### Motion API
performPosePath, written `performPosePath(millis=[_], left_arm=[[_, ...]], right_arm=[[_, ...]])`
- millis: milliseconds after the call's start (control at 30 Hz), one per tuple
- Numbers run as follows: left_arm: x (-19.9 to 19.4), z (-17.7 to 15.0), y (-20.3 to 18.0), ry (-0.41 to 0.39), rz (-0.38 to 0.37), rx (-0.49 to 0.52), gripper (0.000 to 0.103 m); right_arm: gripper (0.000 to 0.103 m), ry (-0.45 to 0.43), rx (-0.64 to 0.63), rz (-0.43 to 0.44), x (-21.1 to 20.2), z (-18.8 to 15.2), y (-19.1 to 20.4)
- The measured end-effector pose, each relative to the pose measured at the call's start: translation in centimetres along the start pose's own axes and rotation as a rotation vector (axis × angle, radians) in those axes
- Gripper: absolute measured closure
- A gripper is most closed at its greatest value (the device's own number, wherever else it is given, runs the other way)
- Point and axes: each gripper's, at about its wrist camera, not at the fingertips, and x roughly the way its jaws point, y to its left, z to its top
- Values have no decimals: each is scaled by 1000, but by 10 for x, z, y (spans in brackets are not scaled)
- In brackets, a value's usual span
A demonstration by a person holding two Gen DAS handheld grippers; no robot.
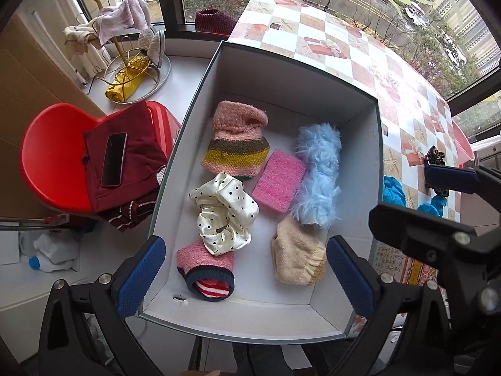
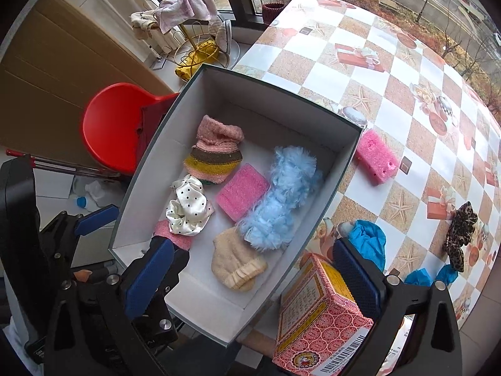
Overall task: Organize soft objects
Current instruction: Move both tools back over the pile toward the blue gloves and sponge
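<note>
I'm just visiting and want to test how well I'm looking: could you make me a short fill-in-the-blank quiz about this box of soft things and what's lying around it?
1. The polka-dot scrunchie lies inside the ____.
2. The fluffy item beside the pink sponge in the box is light ____.
3. A second pink sponge lies outside the box on the checkered ____.
4. The phone rests on dark red clothing on a red ____.

Missing words: box; blue; table; chair
</note>
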Motion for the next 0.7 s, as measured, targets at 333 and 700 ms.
performPosePath(millis=[333, 700], left_arm=[[-7, -7, -5, -3, -2, 16, 0], [-13, -14, -11, -7, 1, 35, 0]], right_arm=[[1, -8, -10, 4, -6, -9, 5], [1, -20, -9, 2, -14, -18, 8]])
